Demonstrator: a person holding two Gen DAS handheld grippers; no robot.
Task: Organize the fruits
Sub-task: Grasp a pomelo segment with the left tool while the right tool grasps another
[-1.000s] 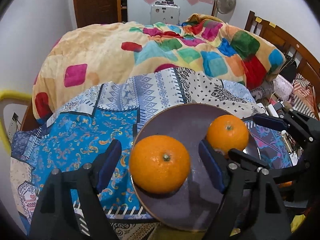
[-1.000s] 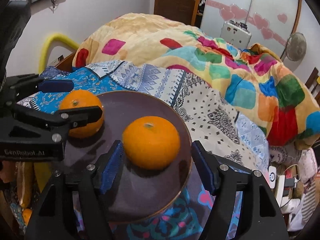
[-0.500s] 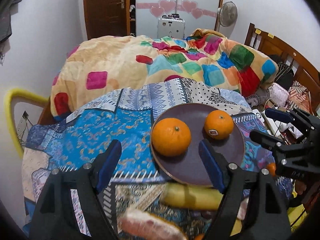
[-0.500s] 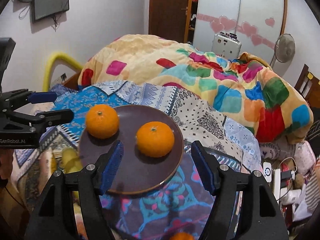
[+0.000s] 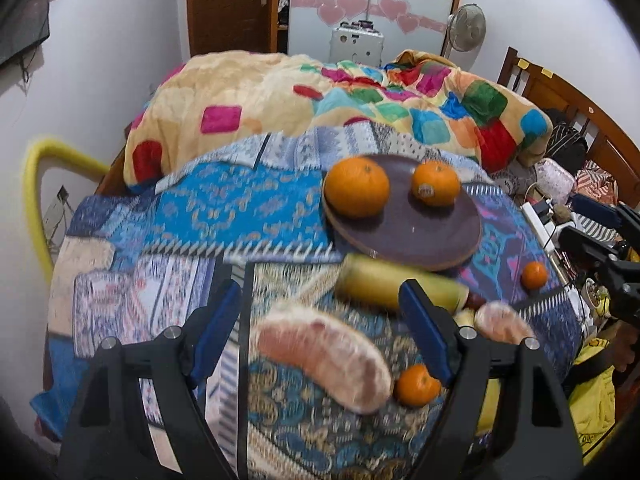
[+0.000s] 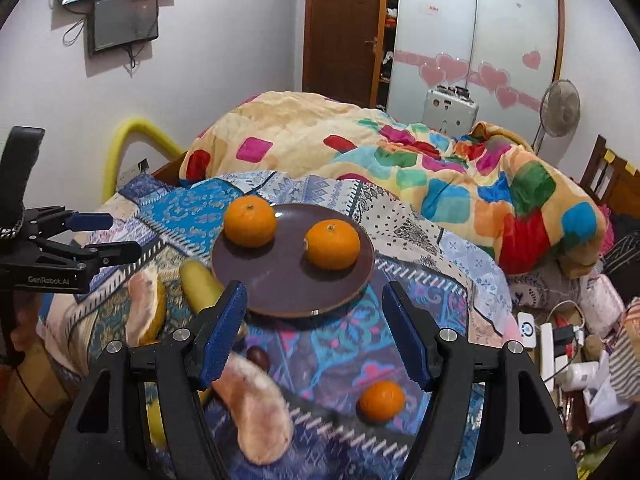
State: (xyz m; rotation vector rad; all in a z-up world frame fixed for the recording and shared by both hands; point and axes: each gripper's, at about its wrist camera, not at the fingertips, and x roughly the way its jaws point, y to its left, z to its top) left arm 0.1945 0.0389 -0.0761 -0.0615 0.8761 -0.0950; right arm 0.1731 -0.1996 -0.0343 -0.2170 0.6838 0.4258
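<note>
Left wrist view: patterned blue cloth (image 5: 224, 216) covered the surface, with a patchwork quilt (image 5: 360, 100) heaped behind it. A brown door (image 5: 230, 4), a fan (image 5: 466, 24) and a wooden headboard (image 5: 560, 96) stood beyond. The left gripper (image 5: 320, 330) was spread wide, holding nothing. The plate (image 5: 420, 232) carried a big orange (image 5: 356, 186) at its left edge and a stickered orange (image 5: 436, 183) near the back. A yellow fruit (image 5: 396, 284), blurred, lay just in front of the plate, long axis left to right. A pomelo wedge (image 5: 324, 356) lay between the fingers, long axis running from upper left to lower right, with a small orange (image 5: 416, 384) at its right end. Another small orange (image 5: 534, 275) sat apart to the right.

Right wrist view: a wall screen (image 6: 124, 20) hung at upper left. The right gripper (image 6: 314, 332) was released, empty, above the cloth in front of the plate (image 6: 280, 280). A second wedge (image 6: 256, 404) lay under its left finger, long axis towards the camera. The left gripper (image 6: 106, 236) showed at the left edge, parted.
</note>
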